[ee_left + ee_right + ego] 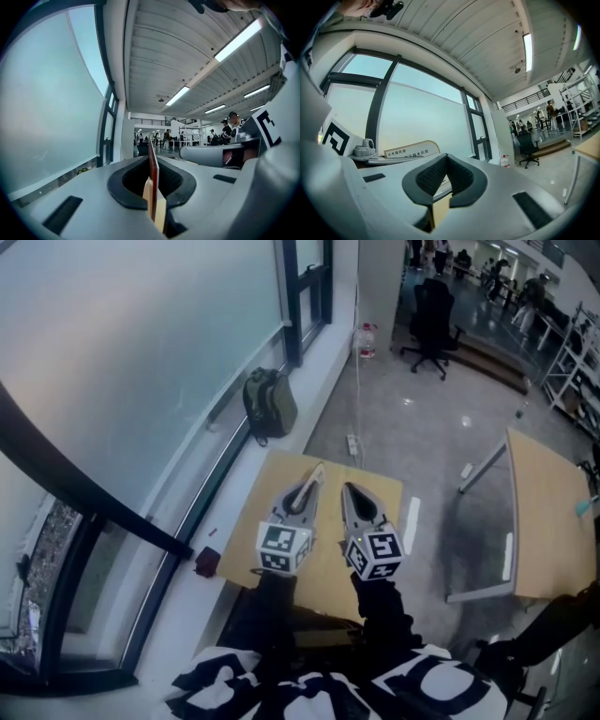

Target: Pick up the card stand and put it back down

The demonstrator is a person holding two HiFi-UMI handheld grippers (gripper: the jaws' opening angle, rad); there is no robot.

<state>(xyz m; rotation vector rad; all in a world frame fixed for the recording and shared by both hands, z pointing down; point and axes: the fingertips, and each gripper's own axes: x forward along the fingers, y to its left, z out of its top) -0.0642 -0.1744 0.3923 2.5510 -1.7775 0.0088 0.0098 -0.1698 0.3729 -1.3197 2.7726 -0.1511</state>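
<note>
**A:** Which part of the job is this?

**B:** The lifting part looks done. The left gripper [317, 474] is pinched tight on the card stand [410, 150]. The stand's thin edge sits between its jaws, up in the air over the table [246, 545].

**A:** What comes next?

**B:** I think the stand has to go down slowly, stay straight and land flat on the table. Only then should the jaws let go.

**A:** And the right gripper [349, 489]?

**B:** Its jaws are closed with nothing in them. It sits just beside the left one. Both point level, held out in front of the person.
</note>
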